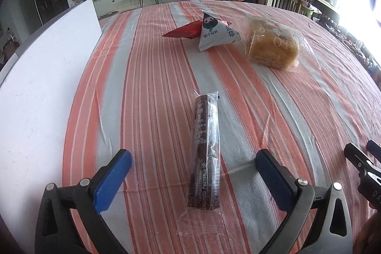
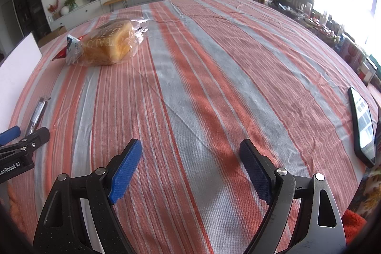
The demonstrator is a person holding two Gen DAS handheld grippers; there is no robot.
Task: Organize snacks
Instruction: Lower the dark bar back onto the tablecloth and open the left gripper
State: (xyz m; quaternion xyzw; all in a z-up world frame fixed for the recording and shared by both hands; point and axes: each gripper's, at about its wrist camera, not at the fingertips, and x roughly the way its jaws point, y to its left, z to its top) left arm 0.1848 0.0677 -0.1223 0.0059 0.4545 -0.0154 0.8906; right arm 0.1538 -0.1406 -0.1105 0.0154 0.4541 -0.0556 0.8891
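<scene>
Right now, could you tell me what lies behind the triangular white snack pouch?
A red packet pokes out from behind the triangular white pouch; its far end is covered by the pouch.

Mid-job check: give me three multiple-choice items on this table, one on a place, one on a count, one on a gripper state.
1. Where does the long dark snack bar lie?
A. on the white board
B. between the left gripper's open fingers
C. on the phone

2. How many wrapped snacks are on the striped cloth?
A. two
B. four
C. six

3. The right gripper is:
A. open, empty
B. shut on bread
C. shut on the phone

Key: 1 B, the pads stand clear on either side; 2 B, bar, red packet, triangular pouch, bread; 3 A, only cloth between its pads.
</scene>
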